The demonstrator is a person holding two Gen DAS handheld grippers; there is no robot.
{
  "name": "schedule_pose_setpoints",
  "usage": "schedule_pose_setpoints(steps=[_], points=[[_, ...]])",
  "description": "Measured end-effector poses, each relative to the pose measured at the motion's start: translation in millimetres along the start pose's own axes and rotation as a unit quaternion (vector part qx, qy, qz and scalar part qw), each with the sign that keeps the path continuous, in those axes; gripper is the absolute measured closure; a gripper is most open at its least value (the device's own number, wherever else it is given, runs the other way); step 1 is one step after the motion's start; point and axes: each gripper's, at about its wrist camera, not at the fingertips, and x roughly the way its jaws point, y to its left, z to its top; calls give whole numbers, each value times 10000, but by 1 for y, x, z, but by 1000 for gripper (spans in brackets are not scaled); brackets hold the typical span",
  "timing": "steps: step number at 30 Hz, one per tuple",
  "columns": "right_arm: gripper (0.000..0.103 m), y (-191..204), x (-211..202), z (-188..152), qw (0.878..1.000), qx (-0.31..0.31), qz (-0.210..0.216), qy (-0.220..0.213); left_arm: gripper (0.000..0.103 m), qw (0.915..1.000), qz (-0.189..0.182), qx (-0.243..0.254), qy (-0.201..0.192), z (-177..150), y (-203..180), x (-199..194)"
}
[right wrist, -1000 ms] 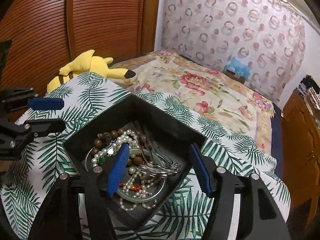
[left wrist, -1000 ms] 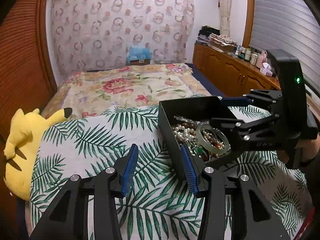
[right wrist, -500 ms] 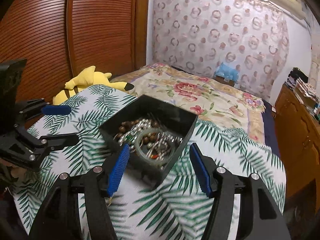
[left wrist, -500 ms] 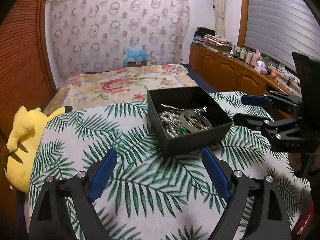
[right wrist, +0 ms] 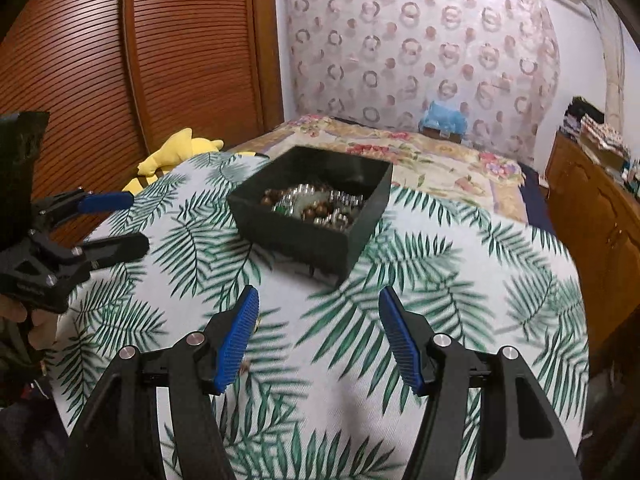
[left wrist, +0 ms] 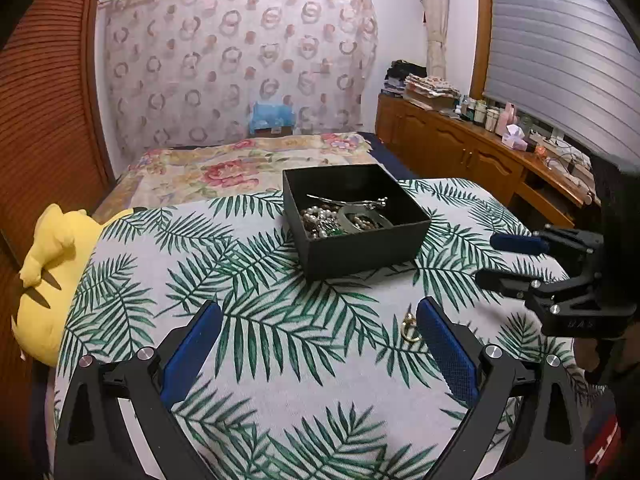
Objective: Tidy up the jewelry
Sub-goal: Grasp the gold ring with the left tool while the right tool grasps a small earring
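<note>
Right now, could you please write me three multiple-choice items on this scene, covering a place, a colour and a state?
1. Where does the gold ring lie?
A. on the leaf-print cloth, outside the black box
B. inside the box
C. on the yellow plush

2. What colour are the gripper pads?
A. red
B. blue
C. white

3. How is the left gripper?
A. shut on the ring
B. shut on beads
C. open, empty

Answers: 1 A, the ring sits on the cloth nearer the camera than the box; 2 B, blue ribbed pads; 3 C, fingers spread with nothing between.
</note>
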Motion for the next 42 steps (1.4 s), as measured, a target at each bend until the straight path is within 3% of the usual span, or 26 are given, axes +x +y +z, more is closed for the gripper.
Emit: schedule_pose_setpoints(steps=[5,12,17,22,23,24,42], points=[[39,9,4,-14,9998,37,139,144,9,10000,-25,39,10,-7,-4,-6],[64,29,19,-23,9982,-128,387,448,9,10000,-53,-41,-19,-17,-2,-10],[68,42,30,-24,9960,-303,517,660,9,10000,-21,-78,-18,-22,1,-11],[77,48,38,-27,9950,-443,377,810,9,10000,33,-43,51,-26,1,-6],[80,48,38,-27,9951,-442,357,814,9,10000,40,-39,79,-27,0,-4],[89,47,38,-27,9950,-443,359,816,9,9999,36,-42,96,-28,0,-3],[89,12,5,-34,9987,-129,148,476,9,9973,-390,312,543,-20,-33,43]])
